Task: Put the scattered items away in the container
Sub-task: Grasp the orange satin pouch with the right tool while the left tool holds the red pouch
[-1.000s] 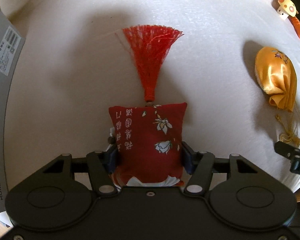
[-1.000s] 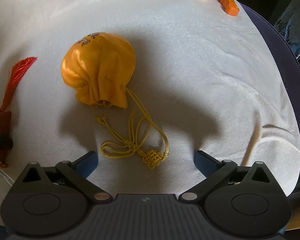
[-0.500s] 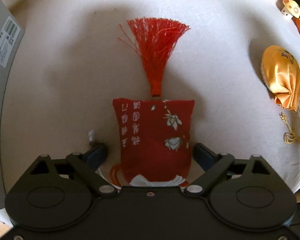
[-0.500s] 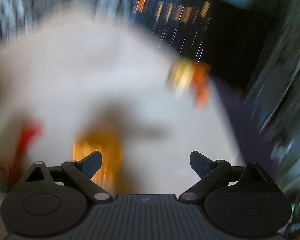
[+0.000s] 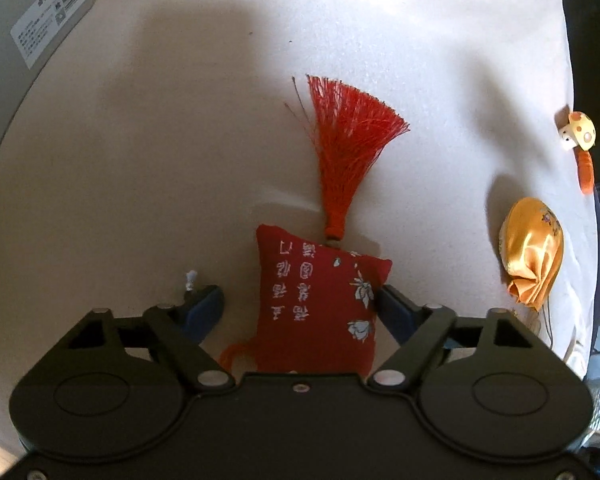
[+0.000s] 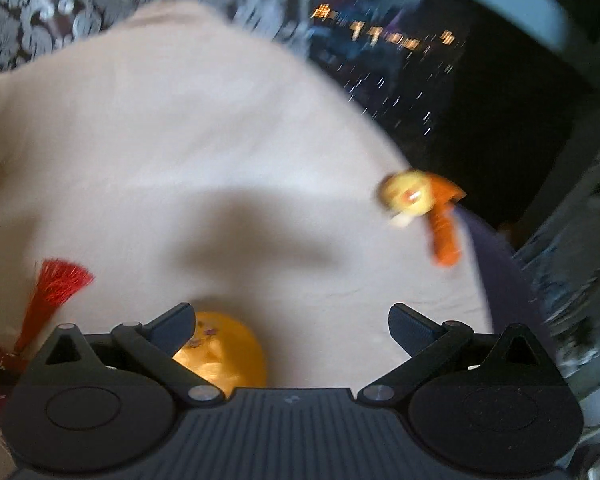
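Red sachet [image 5: 320,304] with red tassel [image 5: 348,152]: lay on the cream cloth [image 5: 148,184], lower centre of the left view, between the left gripper's [image 5: 300,308] jaws. These had just narrowed yet stood apart; right pad at its edge, left pad clear.
Orange satin pouch [image 5: 534,252]: right edge.
Mushroom toy [image 5: 580,132]: upper right.
Grey box [image 5: 24,36]: upper left.
Right gripper [image 6: 290,326]: wide, empty, over the blurred pouch.
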